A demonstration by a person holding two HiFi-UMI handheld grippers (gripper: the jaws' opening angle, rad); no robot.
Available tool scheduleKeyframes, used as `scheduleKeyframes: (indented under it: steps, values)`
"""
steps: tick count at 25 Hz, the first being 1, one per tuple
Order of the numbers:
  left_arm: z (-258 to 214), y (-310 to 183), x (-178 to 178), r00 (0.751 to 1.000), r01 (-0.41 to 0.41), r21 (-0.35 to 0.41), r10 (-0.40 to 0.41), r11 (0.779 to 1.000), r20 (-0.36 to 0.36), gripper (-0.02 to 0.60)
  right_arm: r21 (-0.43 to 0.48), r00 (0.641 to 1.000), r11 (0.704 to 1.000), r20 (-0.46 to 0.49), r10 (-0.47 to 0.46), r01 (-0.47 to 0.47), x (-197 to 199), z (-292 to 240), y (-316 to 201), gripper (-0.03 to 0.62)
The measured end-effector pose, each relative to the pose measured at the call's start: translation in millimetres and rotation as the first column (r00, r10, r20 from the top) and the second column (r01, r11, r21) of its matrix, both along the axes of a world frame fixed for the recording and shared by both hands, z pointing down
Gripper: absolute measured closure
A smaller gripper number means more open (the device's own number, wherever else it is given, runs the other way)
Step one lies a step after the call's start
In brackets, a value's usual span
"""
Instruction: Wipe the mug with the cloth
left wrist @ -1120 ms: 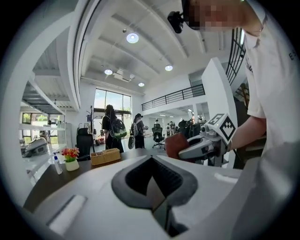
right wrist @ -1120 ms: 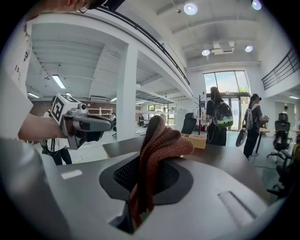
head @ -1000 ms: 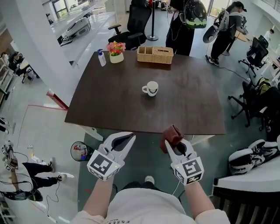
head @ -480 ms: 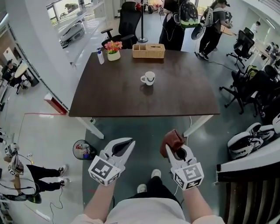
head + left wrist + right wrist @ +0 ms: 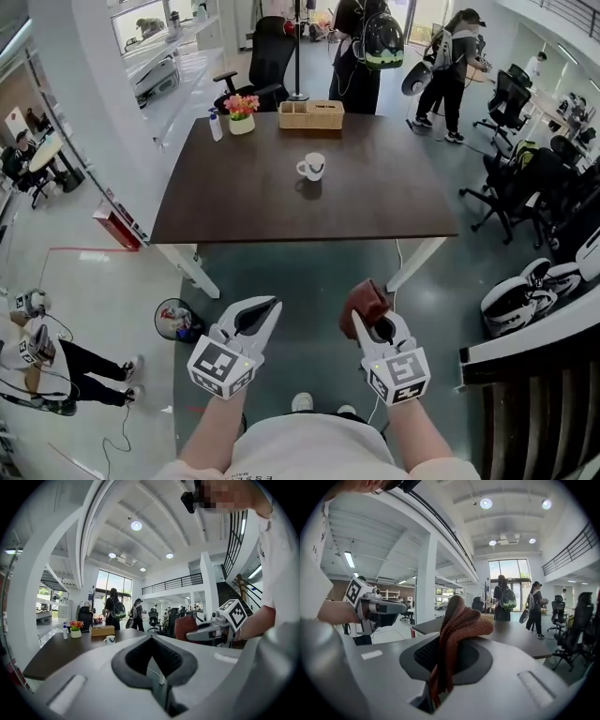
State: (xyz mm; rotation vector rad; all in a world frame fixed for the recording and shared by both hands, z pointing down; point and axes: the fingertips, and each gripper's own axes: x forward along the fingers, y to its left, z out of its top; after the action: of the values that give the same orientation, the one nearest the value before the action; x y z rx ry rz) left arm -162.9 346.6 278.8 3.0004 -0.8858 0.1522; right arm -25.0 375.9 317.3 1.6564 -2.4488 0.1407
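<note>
Wicker basket, potted flowers and spray bottle along the dark table's far edge

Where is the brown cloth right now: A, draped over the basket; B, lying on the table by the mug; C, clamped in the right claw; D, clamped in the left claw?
C: the right claw is shut on the cloth, as its own view shows.

Bright, even daylight throughout. Round ceiling lamps lit; tall window washed out white. Dark table has a soft sheen, small shadow beside mug. Gripper views bend strongly at edges, corners black, nearest foreground soft.
</note>
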Motion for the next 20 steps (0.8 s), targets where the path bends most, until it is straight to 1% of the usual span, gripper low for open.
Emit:
scheduleKeyframes:
  steps: [6,14,20]
  values:
    - [-3.8,12.6,7.8,1.000,-0.007,0.011,0.007,1.000,0.002,0.581,0.023,0.999,0.999,0.005,-0.044,0.044,-4.0,-6.1,9.0,0.519]
    - [-5.8,22.6,13.7,1.000,0.007,0.004,-0.007,1.000,-0.016,0.581,0.018,0.998,0.998,-0.010,-0.065,0.065,1.2,-9.1,15.4,0.519]
    - [-8.1,24.7,20.1,1.000,0.008,0.014,-0.007,1.000,-0.019,0.581,0.039,0.997,0.997,-0.031,-0.072,0.073,4.5,-11.7,20.1,0.519]
